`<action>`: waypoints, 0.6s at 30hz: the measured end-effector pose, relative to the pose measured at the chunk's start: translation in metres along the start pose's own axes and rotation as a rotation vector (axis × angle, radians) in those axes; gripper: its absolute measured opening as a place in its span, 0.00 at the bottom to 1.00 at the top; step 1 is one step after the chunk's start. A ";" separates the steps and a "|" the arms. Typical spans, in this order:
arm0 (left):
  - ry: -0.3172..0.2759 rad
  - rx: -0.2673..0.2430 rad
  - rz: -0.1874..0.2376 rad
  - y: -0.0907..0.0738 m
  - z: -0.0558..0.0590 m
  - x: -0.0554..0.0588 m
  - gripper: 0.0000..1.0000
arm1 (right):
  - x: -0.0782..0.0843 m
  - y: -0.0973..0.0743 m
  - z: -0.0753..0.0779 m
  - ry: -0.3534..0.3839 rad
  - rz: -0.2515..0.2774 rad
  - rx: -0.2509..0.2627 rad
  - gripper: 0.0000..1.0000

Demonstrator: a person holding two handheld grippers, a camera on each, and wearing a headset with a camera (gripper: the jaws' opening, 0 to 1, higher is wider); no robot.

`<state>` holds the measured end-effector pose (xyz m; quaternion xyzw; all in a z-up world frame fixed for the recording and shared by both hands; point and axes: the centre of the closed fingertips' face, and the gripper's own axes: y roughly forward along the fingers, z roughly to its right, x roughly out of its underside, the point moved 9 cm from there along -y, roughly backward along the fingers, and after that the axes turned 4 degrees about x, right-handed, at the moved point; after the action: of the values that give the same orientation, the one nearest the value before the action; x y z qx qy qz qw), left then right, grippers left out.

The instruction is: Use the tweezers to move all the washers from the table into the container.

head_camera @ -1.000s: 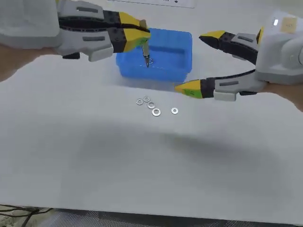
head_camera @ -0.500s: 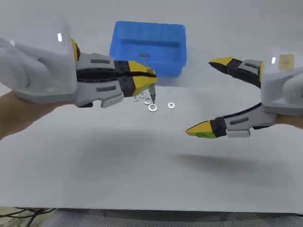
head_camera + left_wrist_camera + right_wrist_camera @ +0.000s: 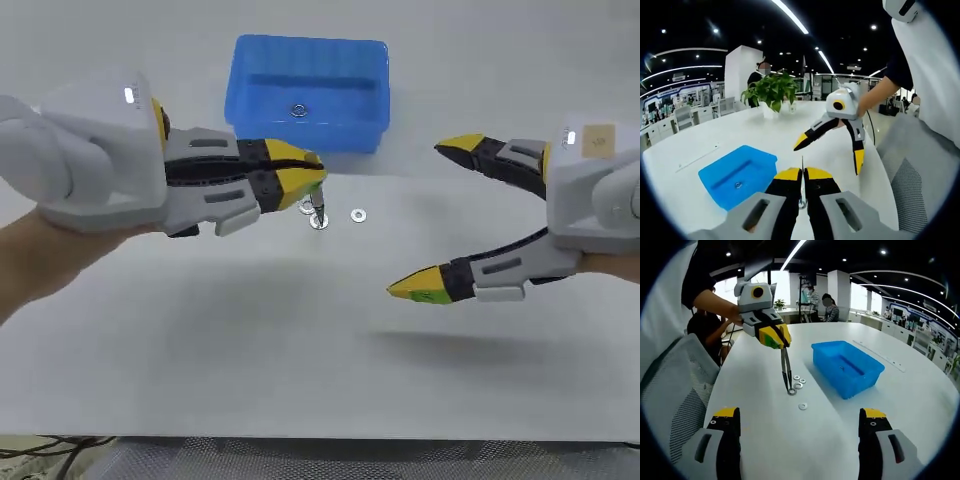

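My left gripper (image 3: pixel 312 175) is shut on thin metal tweezers (image 3: pixel 316 205), which point down at the table. Their tips meet a washer (image 3: pixel 318 222) at the near end of a small cluster of washers (image 3: pixel 799 384); I cannot tell whether it is pinched. Another washer (image 3: pixel 358 215) lies alone just to the right. The blue container (image 3: pixel 308 90) stands behind them with one washer (image 3: pixel 298 110) inside. My right gripper (image 3: pixel 432 217) hovers open to the right of the washers, holding nothing. In the right gripper view the left gripper (image 3: pixel 762 320) and tweezers (image 3: pixel 786 367) hang over the cluster.
The white table (image 3: pixel 300 350) stretches bare toward me, and cables lie below its near edge (image 3: pixel 40 445). In the left gripper view, a potted plant (image 3: pixel 771 92) stands further along the table. People sit at desks in the background (image 3: pixel 827 305).
My left gripper has come back from above the blue container to the washers, tweezers lowered onto one. A washer now lies in the container. My right gripper drew nearer to me.
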<state>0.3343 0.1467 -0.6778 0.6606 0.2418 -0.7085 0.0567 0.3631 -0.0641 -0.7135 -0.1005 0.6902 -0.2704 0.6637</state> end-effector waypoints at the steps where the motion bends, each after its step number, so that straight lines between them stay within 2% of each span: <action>1: -0.001 0.002 0.000 0.000 0.000 0.001 0.06 | -0.001 0.001 0.000 0.003 0.003 -0.003 0.98; 3: -0.011 0.009 -0.008 0.002 -0.001 0.004 0.06 | -0.001 0.002 -0.001 0.006 0.004 -0.013 0.98; 4: -0.014 0.013 0.003 0.002 0.000 0.003 0.06 | -0.001 0.003 -0.002 0.004 0.000 -0.017 0.98; 9: -0.003 0.021 -0.003 0.002 -0.002 0.003 0.06 | 0.000 0.006 -0.006 0.012 -0.007 -0.043 0.96; 13: 0.000 0.057 -0.022 0.002 -0.002 0.002 0.06 | -0.006 0.016 -0.015 0.014 0.000 -0.099 0.95; 15: -0.003 0.062 -0.042 0.001 -0.005 0.000 0.06 | -0.009 0.026 -0.022 0.008 -0.009 -0.165 0.95; 17: 0.002 0.102 -0.075 0.001 -0.006 -0.001 0.06 | -0.012 0.037 -0.025 0.002 -0.010 -0.183 0.94; 18: 0.004 0.105 -0.083 0.002 -0.006 -0.002 0.06 | -0.014 0.041 -0.026 0.002 -0.011 -0.195 0.91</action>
<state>0.3408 0.1472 -0.6763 0.6536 0.2314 -0.7205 -0.0079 0.3480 -0.0168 -0.7231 -0.1682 0.7134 -0.2057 0.6484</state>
